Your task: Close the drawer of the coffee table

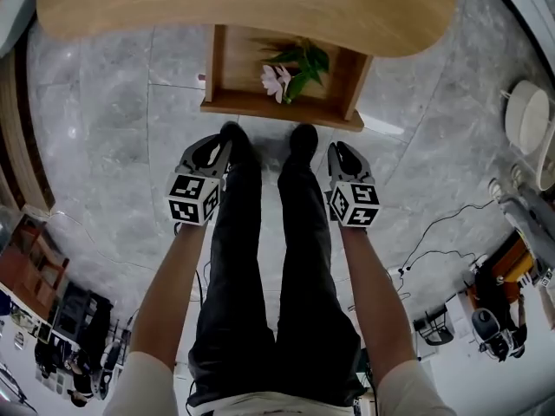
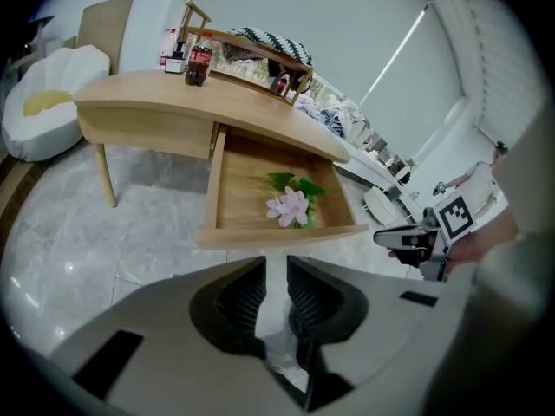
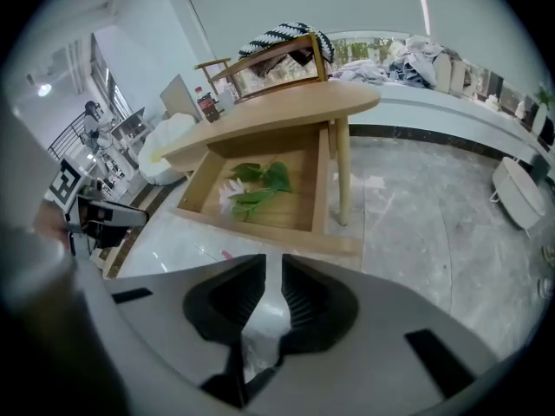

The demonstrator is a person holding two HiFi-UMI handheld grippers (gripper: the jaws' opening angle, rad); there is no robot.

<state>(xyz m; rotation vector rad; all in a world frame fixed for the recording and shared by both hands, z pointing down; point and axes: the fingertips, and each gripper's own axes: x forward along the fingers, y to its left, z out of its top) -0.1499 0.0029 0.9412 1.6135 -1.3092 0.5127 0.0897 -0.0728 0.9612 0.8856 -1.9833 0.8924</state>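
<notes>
Left gripper (image 1: 217, 146), right gripper (image 1: 343, 152) before open drawer (image 1: 282, 109)

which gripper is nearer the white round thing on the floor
Right. The right gripper is between the legs and the white round thing; the left gripper is beyond both legs.

left gripper (image 1: 217, 146) and right gripper (image 1: 341, 152) held side by side, pointing steeply down, jaws slightly apart and empty

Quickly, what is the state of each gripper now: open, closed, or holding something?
Left gripper: slightly open, nothing between its jaws.
Right gripper: slightly open, nothing between its jaws.
</notes>
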